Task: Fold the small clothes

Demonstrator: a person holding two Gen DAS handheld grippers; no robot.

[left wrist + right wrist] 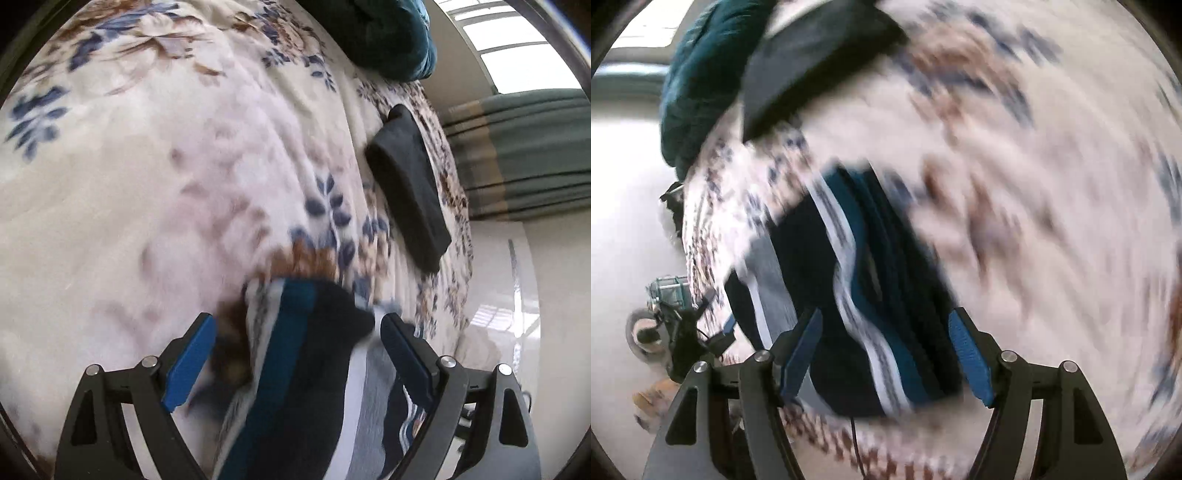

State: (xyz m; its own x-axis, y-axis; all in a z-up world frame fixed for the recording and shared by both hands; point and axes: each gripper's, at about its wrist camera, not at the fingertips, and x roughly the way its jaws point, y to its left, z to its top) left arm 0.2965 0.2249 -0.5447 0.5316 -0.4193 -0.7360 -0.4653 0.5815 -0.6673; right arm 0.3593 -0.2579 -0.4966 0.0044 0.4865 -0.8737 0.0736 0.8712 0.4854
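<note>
On the left of the left wrist view spreads the floral blanket [147, 166] that covers the bed, cream with blue and brown flowers. Low in the middle, the left tool [297, 360] stands with its blue pads wide apart, and the striped garment [306, 369], folded and banded in navy, teal, white and grey, lies on the blanket between them, with neither pad pressing on it. Further right, near the bed's edge, a folded dark garment [410, 188] lies flat, well apart from the striped one, with a teal cushion [388, 33] above it and a green curtain [524, 151] at the far right. The right wrist view is badly blurred: the teal cushion [698, 85] sits upper left, the dark garment [809, 62] beside it, and the striped garment [860, 280] lies in the middle under the right tool [886, 354], whose pads stand open and clear of the cloth.
</note>
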